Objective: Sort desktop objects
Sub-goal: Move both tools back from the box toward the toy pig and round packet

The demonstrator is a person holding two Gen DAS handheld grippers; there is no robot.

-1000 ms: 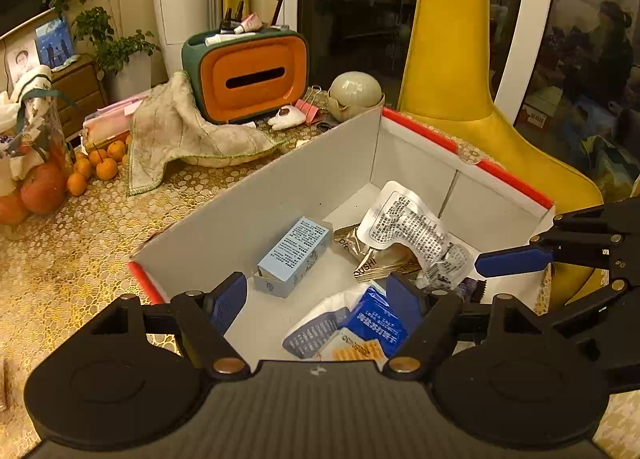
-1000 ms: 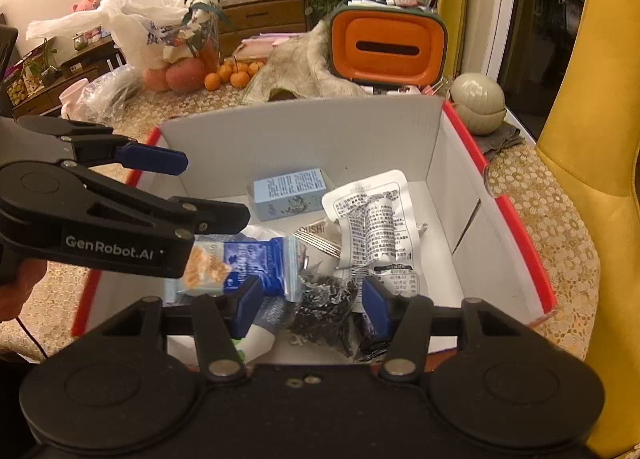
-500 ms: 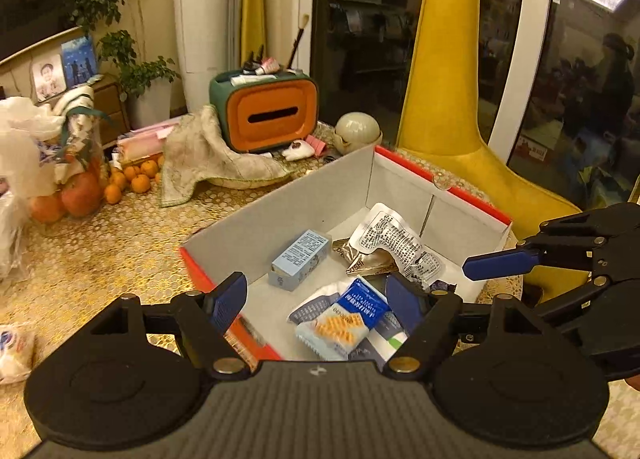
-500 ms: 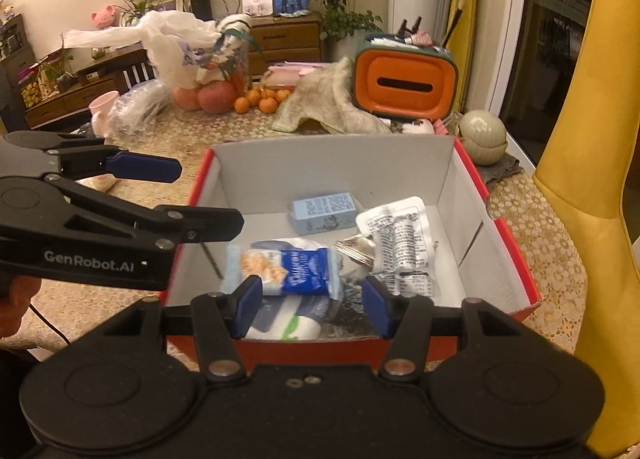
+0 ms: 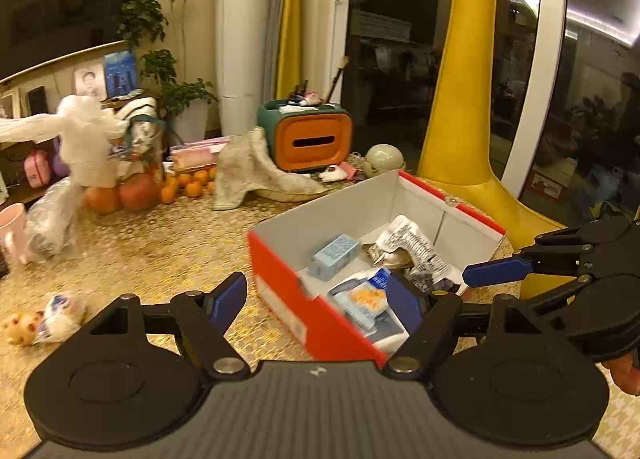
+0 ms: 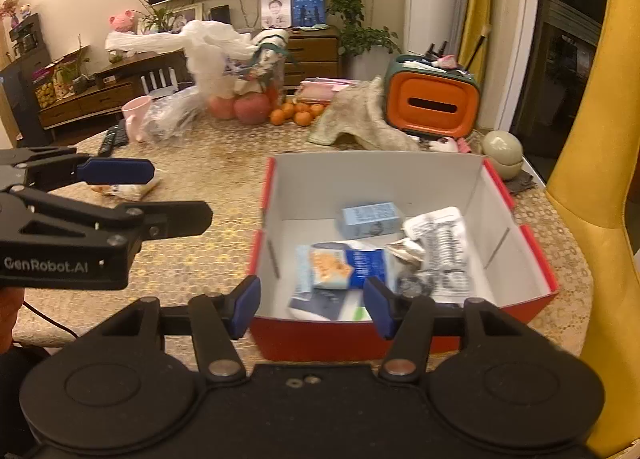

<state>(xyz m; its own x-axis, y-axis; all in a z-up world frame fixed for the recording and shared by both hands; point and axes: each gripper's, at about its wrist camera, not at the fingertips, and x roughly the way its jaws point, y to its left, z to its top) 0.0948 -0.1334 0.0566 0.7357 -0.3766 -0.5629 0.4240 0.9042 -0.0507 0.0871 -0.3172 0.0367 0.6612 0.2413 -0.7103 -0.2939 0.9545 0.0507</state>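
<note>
The red box (image 6: 404, 333) sits at lower centre of the right wrist view, its long axis running toward the upper right, holding a light blue carton (image 6: 372, 219) and packets. A snack packet (image 5: 60, 317) lies loose at lower left of the left wrist view. Left gripper (image 5: 316, 301) spread, empty; right gripper (image 6: 312, 309) opening, empty. Judgement: approach the loose packet low, jaws across its short side.

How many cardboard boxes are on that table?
2. A red box, open-topped, sits on the table near the yellow chair; a small light-blue carton lies inside it near the back wall. More could be hidden under the packets.
</note>
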